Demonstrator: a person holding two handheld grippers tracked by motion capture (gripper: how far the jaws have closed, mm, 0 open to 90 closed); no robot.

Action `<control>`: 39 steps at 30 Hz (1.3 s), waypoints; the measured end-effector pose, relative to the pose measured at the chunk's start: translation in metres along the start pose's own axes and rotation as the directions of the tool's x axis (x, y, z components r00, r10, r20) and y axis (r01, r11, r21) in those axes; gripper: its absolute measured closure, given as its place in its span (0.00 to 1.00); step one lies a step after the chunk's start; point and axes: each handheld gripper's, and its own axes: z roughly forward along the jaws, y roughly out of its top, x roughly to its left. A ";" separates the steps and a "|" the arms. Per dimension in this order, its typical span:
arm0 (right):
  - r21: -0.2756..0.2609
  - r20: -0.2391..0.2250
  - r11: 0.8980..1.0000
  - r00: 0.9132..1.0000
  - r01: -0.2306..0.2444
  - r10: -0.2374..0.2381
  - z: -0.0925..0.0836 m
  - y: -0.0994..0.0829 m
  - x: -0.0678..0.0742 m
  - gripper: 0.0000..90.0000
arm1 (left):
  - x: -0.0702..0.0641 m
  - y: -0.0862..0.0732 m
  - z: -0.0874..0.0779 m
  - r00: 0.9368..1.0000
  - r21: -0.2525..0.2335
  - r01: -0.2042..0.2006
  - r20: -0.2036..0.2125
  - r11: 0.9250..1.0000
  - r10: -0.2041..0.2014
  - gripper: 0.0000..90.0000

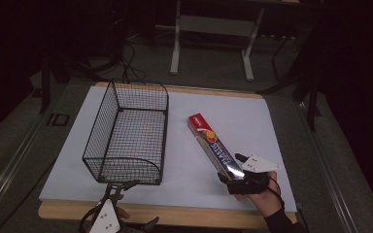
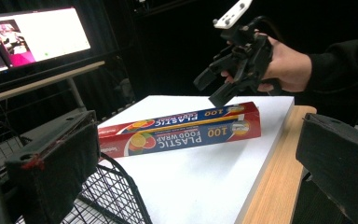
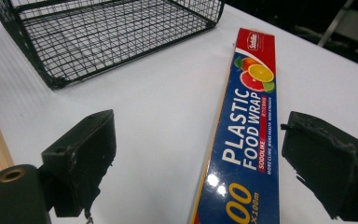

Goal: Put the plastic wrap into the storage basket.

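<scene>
A long blue and red box of plastic food wrap [image 1: 213, 145] [image 2: 182, 130] [image 3: 247, 140] lies flat on the white board, slanting from the middle toward the near right. My right gripper [image 1: 229, 167] [image 2: 208, 92] [image 3: 198, 130] hovers over the box's near end, its jaws open, one on each side of the box and neither pressing on it. The left gripper [image 1: 122, 184] [image 2: 196, 126] sits at the front edge of the table, just before the near end of the wire basket [image 1: 126, 136] [image 2: 116, 196] [image 3: 98, 32]. Its jaws stand wide apart and hold nothing.
The black wire basket stands empty on the left half of the white board [image 1: 252, 111], which rests on a wooden tabletop [image 1: 175, 213]. A lit monitor [image 2: 32, 37] stands off to the side. Metal table legs [image 1: 176, 48] and cables sit on the floor behind.
</scene>
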 end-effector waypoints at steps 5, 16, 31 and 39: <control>0.064 -0.003 0.997 0.999 -0.044 0.045 0.012 0.002 -0.010 0.11 | 0.000 -0.001 0.001 1.000 0.003 0.006 0.006 1.000 -0.006 0.00; 0.198 0.037 0.972 0.992 -0.124 0.119 0.034 0.009 -0.026 0.11 | 0.000 -0.001 0.002 1.000 0.013 -0.001 0.002 1.000 0.001 0.00; 0.322 0.058 0.928 0.982 -0.189 0.179 0.055 0.028 -0.038 0.10 | 0.000 -0.001 0.002 1.000 0.016 0.001 0.009 1.000 -0.002 0.00; 0.390 0.077 0.895 0.976 -0.218 0.204 0.073 0.033 -0.043 0.15 | 0.001 -0.001 0.003 1.000 0.020 0.007 0.016 1.000 -0.008 0.00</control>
